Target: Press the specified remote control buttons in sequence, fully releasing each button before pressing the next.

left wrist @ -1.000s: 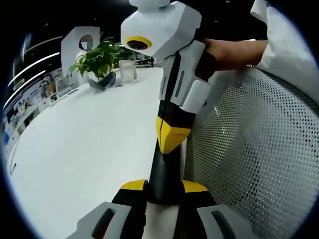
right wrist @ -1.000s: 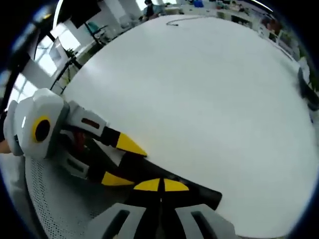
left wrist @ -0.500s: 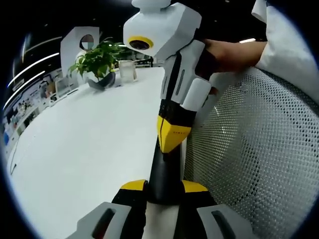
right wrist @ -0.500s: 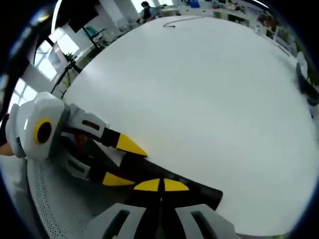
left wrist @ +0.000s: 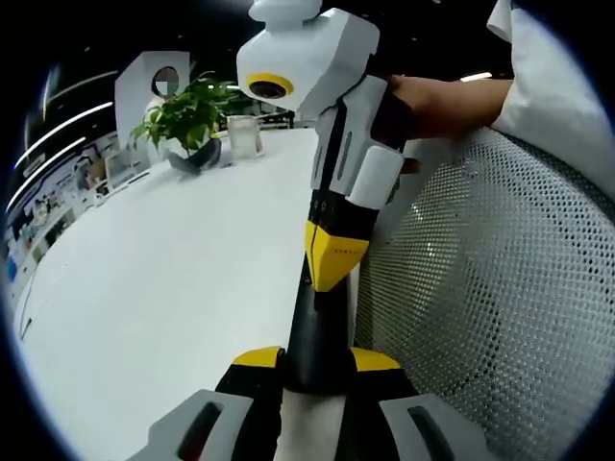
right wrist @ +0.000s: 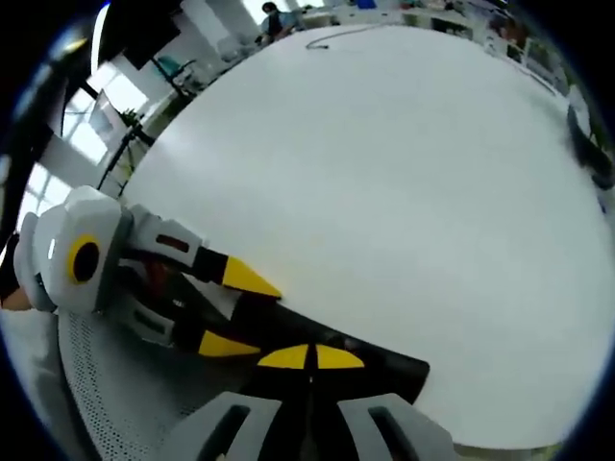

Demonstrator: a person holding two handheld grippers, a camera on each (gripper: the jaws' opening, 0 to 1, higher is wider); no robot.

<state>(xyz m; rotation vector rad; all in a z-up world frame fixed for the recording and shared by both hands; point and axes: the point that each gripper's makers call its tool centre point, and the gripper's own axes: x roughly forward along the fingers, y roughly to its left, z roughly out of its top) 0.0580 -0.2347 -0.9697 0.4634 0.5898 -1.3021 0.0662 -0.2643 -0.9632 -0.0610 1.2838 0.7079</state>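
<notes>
The remote control (left wrist: 317, 331) is lying at the very edge of the white table (left wrist: 163, 288), a dark slim bar running along that edge. The left gripper (left wrist: 315, 358) is clamping it, its yellow-tipped jaws closed on either side of the near end. The right gripper (left wrist: 332, 257) is coming down from above, its yellow tips meeting on top of the remote with nothing held between them; in the right gripper view its jaws (right wrist: 309, 357) are showing no gap, touching the dark remote (right wrist: 327, 348), while the left gripper (right wrist: 226, 312) is reaching in from the left. A hand (left wrist: 437, 101) is gripping the right tool. Just beyond the table edge, a white mesh chair back (left wrist: 490, 288) is crowding that side. The tabletop itself is stretching wide and bare ahead. At its far end a pot (left wrist: 197, 156) is holding a leafy green plant (left wrist: 187, 110), beside a small clear stand (left wrist: 246, 135).
</notes>
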